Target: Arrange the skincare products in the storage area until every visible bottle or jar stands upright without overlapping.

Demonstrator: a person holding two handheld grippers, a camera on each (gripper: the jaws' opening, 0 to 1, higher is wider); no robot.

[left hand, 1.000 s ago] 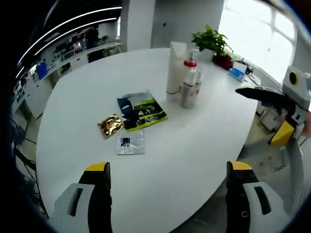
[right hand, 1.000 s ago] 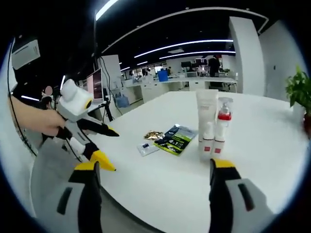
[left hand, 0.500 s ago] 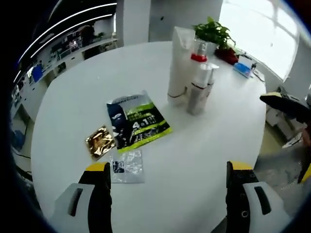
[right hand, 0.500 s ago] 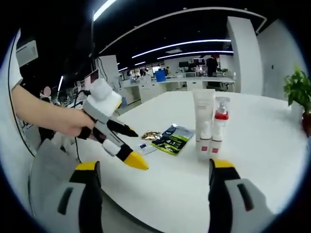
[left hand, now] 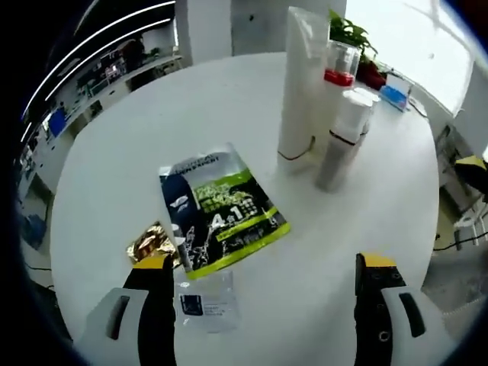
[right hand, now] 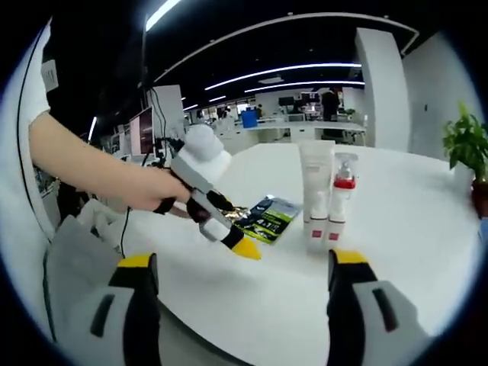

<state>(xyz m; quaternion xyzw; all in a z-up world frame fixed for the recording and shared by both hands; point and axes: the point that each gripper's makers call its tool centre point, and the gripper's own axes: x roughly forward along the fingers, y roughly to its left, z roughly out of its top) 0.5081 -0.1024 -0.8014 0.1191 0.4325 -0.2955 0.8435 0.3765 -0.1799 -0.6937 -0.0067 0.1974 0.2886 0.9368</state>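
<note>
Upright near the far side of the white table (left hand: 107, 145) stand a tall white tube (left hand: 301, 84), a spray bottle with a red collar (left hand: 338, 76) and a small pale bottle (left hand: 339, 145). A green-and-black sachet pack (left hand: 221, 210), a gold sachet (left hand: 152, 242) and a clear sachet (left hand: 206, 301) lie flat below them. My left gripper (left hand: 264, 267) hangs open just above the sachets, holding nothing. In the right gripper view, the right gripper (right hand: 244, 263) is open at the table's edge, facing the tube (right hand: 314, 183) and spray bottle (right hand: 339, 194). A hand holds the left gripper (right hand: 235, 225) beside the pack (right hand: 267, 217).
A potted plant (left hand: 351, 34) and a blue object (left hand: 395, 95) sit at the table's far edge. The right gripper's yellow tip (left hand: 473, 164) shows beyond the right rim. Office desks and monitors (right hand: 252, 118) fill the background.
My left gripper has moved forward over the table, so the sachets and bottles loom larger. In the right gripper view it has moved right, up to the pack. The right gripper has hardly moved.
</note>
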